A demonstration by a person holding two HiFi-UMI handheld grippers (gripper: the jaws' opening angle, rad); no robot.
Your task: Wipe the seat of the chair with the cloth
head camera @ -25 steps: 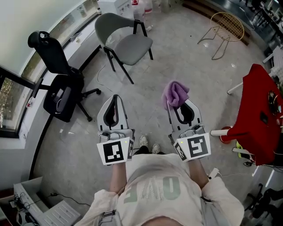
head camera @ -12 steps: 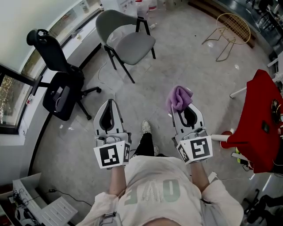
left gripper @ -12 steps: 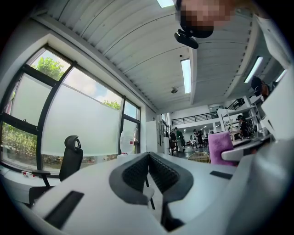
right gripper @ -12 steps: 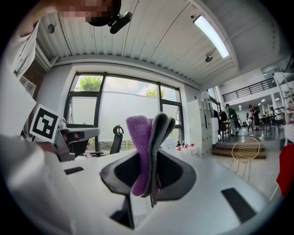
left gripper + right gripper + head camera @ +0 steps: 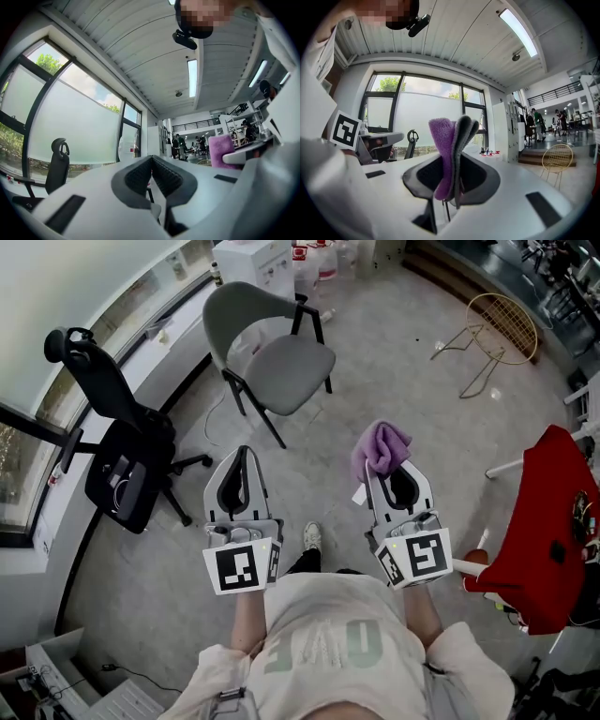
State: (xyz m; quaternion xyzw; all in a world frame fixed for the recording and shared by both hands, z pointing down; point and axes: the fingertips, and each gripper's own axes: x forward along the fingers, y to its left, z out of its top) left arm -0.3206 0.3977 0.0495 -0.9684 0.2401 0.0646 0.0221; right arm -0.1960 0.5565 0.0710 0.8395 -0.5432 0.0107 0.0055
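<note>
Between the jaws of the right gripper [image 5: 385,465] sits the purple cloth [image 5: 442,140], pinched hard, with the two dark pads pressed against its folds. Most of the cloth bunches up in a soft lump past the jaw tips. The left gripper [image 5: 151,160] has its jaws pressed together with nothing between them. Both grippers are held out level in front of the person, side by side and apart, each with its marker cube nearest the body.

Ahead of the grippers and a little to the left stands the grey chair [image 5: 242,307], on thin black legs, its back toward the window wall. Its seat [image 5: 289,360] is bare and lies well apart from the cloth, with open floor [image 5: 394,362] between them. Left of the left gripper is a black office chair [image 5: 127,454] with a headrest, close to the window [image 5: 23,442]. A gold wire chair [image 5: 502,326] stands far off to the right, and a red cover [image 5: 551,521] drapes over something at the right edge. One light shoe [image 5: 310,537] of the person shows on the floor between the two grippers. White boxes [image 5: 253,256] and bottles stand behind the grey chair.
</note>
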